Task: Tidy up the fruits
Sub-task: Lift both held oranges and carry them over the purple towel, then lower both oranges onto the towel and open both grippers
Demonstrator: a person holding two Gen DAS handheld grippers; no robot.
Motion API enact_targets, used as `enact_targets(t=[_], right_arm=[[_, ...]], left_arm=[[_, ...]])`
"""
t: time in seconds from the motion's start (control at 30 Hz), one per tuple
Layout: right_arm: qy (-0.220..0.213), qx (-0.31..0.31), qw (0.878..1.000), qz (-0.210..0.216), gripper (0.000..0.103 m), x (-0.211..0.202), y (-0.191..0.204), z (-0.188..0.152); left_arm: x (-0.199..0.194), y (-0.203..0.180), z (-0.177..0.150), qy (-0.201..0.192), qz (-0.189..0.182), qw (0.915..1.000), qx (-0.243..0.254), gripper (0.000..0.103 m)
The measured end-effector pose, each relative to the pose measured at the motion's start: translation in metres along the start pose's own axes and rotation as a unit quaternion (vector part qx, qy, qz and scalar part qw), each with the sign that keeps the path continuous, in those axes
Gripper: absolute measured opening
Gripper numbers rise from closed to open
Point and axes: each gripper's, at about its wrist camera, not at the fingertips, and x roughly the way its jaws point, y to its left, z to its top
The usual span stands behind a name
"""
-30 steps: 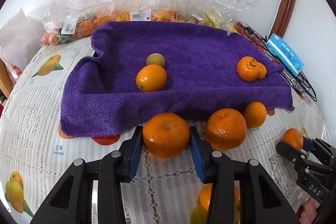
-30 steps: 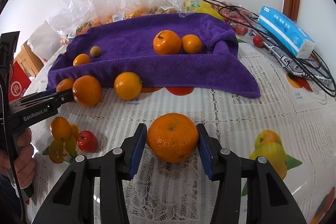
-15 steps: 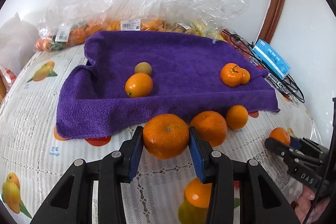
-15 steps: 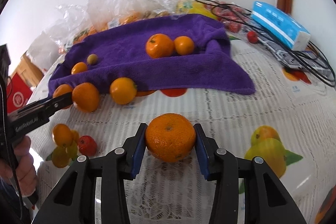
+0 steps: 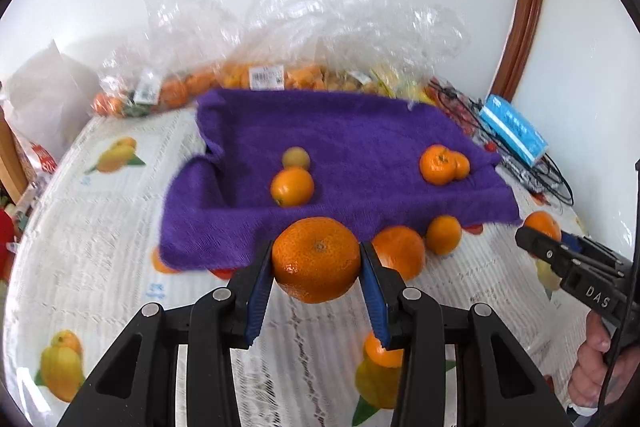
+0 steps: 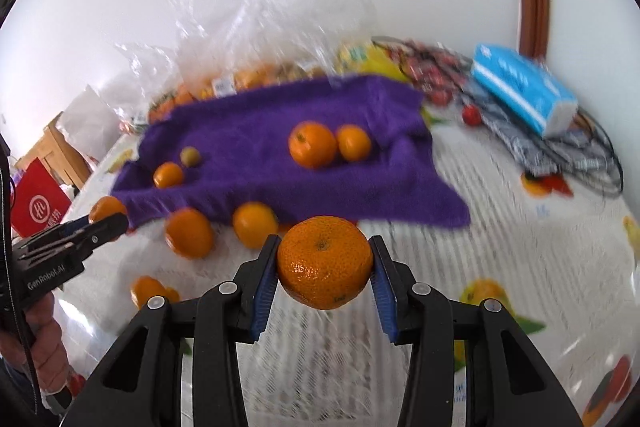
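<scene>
My left gripper (image 5: 317, 275) is shut on a large mandarin (image 5: 316, 259), lifted above the table before the purple towel (image 5: 352, 143). My right gripper (image 6: 323, 277) is shut on another large mandarin (image 6: 324, 261), also lifted. On the towel lie an orange (image 5: 292, 187), a small greenish fruit (image 5: 296, 158) and two mandarins (image 5: 438, 165) side by side. Two oranges (image 5: 400, 253) (image 5: 443, 234) rest on the tablecloth at the towel's front edge. The right gripper shows at the right of the left wrist view (image 5: 536, 239); the left one shows in the right wrist view (image 6: 106, 223).
Clear plastic bags of fruit (image 5: 280, 75) stand behind the towel against the wall. A blue tissue pack (image 6: 524, 87) and black cables (image 6: 592, 155) lie at the right. A small orange (image 5: 382, 351) lies below my left gripper. A red bag (image 6: 38, 203) stands left.
Both grippers have closed on their mandarins and lifted them off the tablecloth; the views have risen and pulled back from the towel.
</scene>
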Motion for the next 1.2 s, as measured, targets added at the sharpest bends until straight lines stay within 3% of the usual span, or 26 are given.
enact_targets(t=[0.23,0.47,0.7,0.9,1.2], right_arm=[[-0.041,-0.016,0.999,0.015,0.043,-0.002,0.020,0.043],[-0.054,-0.016,0.998,0.033,0.043,0.019,0.033,0.074],[-0.060,-0.034,0.997,0.038,0.043,0.044,0.045,0.101],[-0.053,-0.024,0.997,0.045,0.043,0.065,0.036,0.096],[-0.053,-0.010,0.998,0.037,0.043,0.072,0.019,0.094]], left_arm=[[-0.007,0.010,0.034,-0.031,-0.003,0.9993,-0.019,0.040],[0.009,0.022,0.065,-0.046,0.004,0.9981,-0.040,0.040],[0.035,0.022,0.081,-0.052,0.012,0.9984,-0.020,0.040],[0.053,0.037,0.072,-0.043,0.005,0.9979,-0.049,0.040],[0.058,0.040,0.067,-0.041,0.011,0.9981,-0.046,0.040]])
